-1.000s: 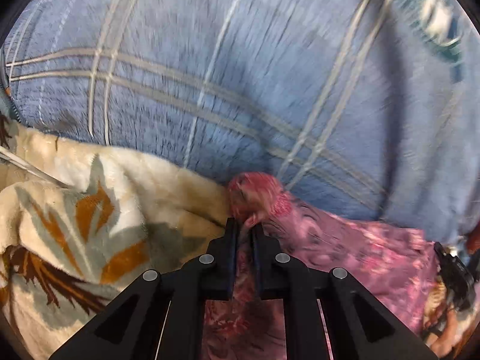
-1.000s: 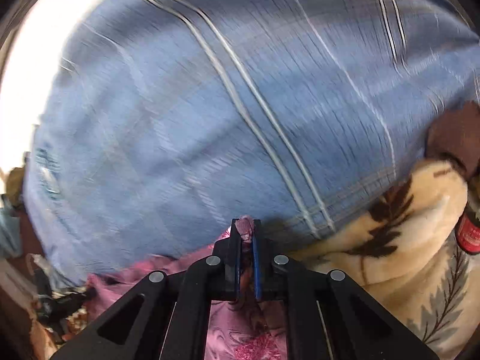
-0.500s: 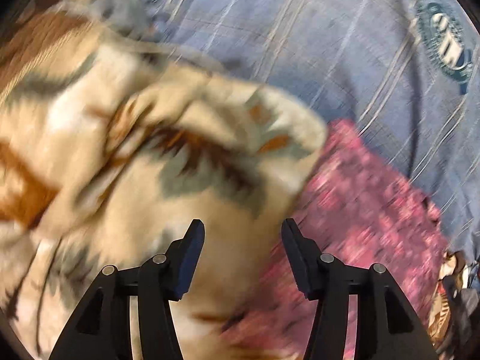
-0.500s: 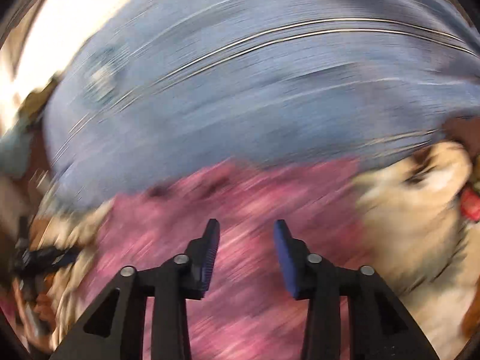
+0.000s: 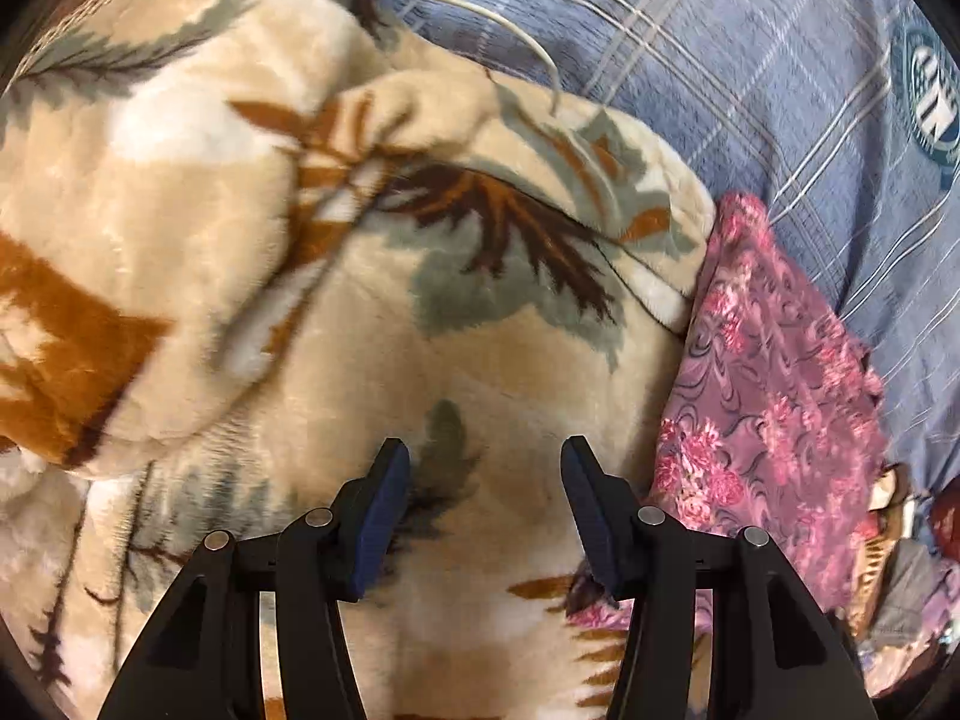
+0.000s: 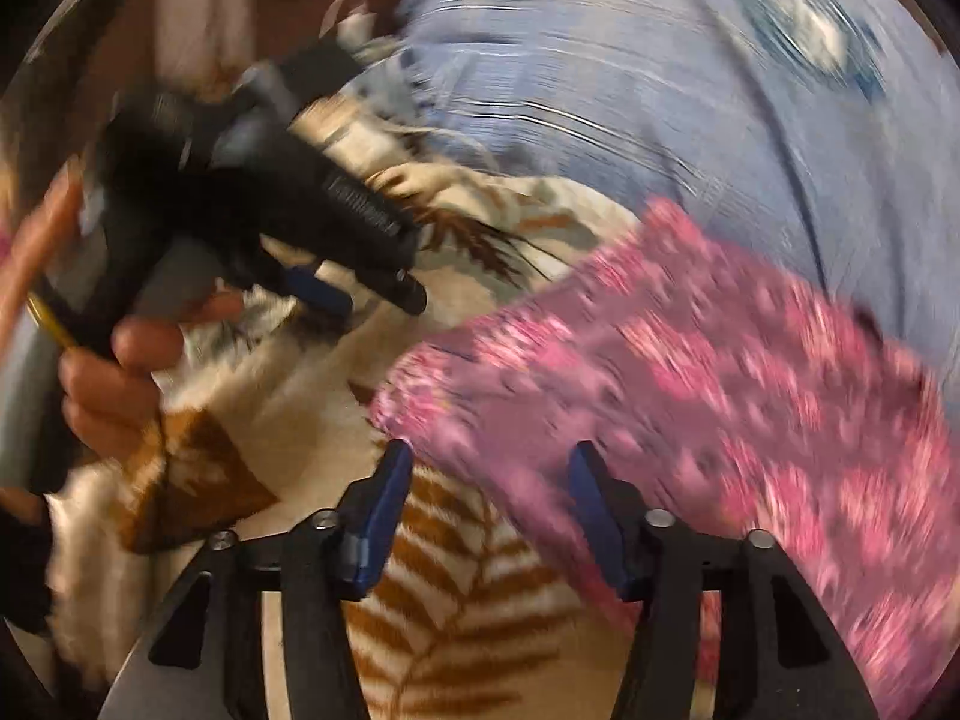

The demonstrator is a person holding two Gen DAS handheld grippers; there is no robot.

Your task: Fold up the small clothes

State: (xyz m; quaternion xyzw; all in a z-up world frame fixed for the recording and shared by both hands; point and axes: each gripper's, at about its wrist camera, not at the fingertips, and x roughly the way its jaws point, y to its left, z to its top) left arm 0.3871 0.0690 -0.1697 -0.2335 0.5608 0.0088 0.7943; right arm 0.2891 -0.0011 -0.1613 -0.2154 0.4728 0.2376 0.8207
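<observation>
Pink floral garment lies released at blanket edge; I see left gripper, right gripper jaws just opened, empty.

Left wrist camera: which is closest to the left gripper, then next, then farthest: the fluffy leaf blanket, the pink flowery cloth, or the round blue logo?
From the left gripper:
1. Fluffy leaf blanket, right under the fingers.
2. Pink flowery cloth, just off to the right.
3. Round blue logo, far up in the top right corner.
</observation>
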